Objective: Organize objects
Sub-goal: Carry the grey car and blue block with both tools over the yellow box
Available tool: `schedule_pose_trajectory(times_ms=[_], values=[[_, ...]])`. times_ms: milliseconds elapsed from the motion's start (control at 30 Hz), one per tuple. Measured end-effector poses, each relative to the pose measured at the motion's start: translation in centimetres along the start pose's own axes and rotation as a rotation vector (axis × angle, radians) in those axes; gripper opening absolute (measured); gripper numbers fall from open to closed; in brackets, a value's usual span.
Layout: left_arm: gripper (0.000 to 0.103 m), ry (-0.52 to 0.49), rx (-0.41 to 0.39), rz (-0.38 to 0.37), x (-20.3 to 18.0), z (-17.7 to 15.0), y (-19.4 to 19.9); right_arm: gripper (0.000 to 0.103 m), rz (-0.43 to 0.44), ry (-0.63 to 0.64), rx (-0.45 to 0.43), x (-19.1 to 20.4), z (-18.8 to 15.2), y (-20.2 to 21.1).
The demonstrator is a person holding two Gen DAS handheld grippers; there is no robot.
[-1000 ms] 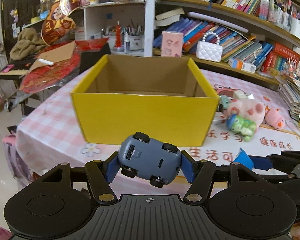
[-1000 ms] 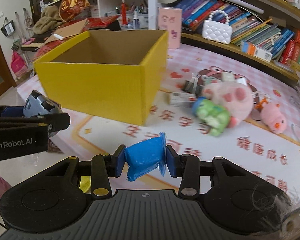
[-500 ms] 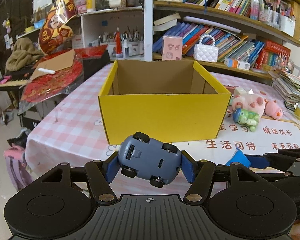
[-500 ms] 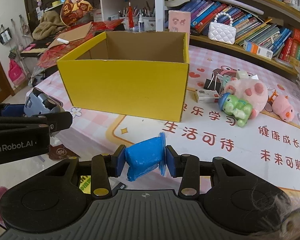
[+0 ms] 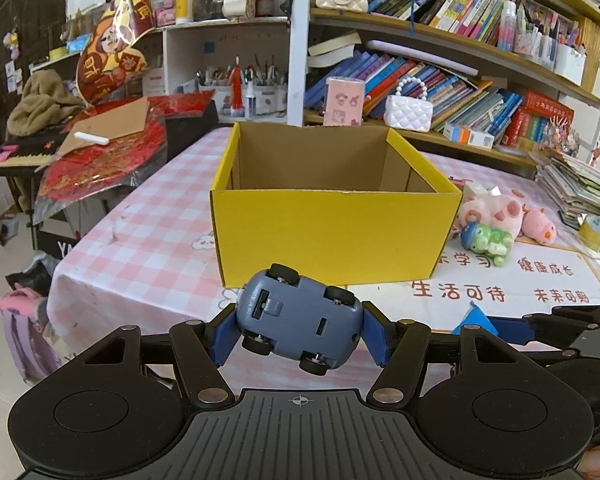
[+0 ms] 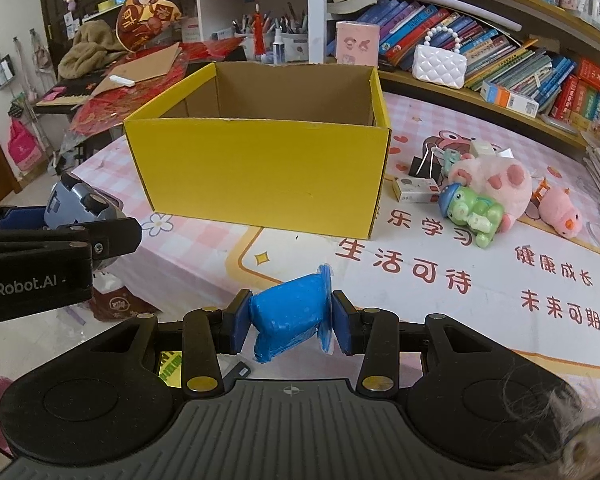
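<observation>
A yellow cardboard box stands open-topped on the pink checked tablecloth, its brown inside bare as far as I see. My left gripper is shut on a grey-blue toy car, belly up, held in the air in front of the box's near wall. My right gripper is shut on a blue plastic packet, held over the table's front part. The right wrist view shows the left gripper with the car at the far left.
To the right of the box lie a green frog toy, a large pink plush, a small pink pig, a binder clip and a small carton. Bookshelves run behind; a cluttered side table stands left.
Both grippers have drawn back from the box, which now looks smaller and farther off. Both grips are unchanged.
</observation>
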State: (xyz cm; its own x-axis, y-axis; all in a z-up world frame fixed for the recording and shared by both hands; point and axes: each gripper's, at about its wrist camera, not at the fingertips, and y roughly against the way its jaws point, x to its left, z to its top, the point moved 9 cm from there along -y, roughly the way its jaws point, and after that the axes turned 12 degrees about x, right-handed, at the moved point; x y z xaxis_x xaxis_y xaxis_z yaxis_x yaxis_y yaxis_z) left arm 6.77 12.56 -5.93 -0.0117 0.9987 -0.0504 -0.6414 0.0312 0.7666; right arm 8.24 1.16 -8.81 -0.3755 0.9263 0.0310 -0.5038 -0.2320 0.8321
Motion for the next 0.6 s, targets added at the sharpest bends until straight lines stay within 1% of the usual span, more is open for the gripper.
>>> schedule_pose_trajectory(times_ms=[133, 233, 467, 533, 600], values=[[0.064, 0.015, -0.022, -0.006, 0.4, 0.8, 0.5, 0.039, -0.006, 0.001, -0.012, 0.0, 0.4, 0.1], [0.063, 0.035, -0.054, -0.011, 0.8, 2.2, 1.1, 0.039, -0.009, -0.018, -0.051, -0.2, 1.8, 0.6], [0.064, 0.052, -0.161, -0.01, 1.5, 7.0, 2.3, 0.039, -0.023, -0.011, -0.224, -0.4, 8.1, 3.1], [0.064, 0.059, -0.175, -0.003, 1.8, 8.2, 1.8, 0.039, -0.027, 0.006, -0.264, -0.5, 10.0, 3.3], [0.064, 0.067, -0.172, 0.008, 1.9, 9.0, 1.0, 0.039, -0.035, 0.027, -0.287, -0.5, 11.5, 3.1]])
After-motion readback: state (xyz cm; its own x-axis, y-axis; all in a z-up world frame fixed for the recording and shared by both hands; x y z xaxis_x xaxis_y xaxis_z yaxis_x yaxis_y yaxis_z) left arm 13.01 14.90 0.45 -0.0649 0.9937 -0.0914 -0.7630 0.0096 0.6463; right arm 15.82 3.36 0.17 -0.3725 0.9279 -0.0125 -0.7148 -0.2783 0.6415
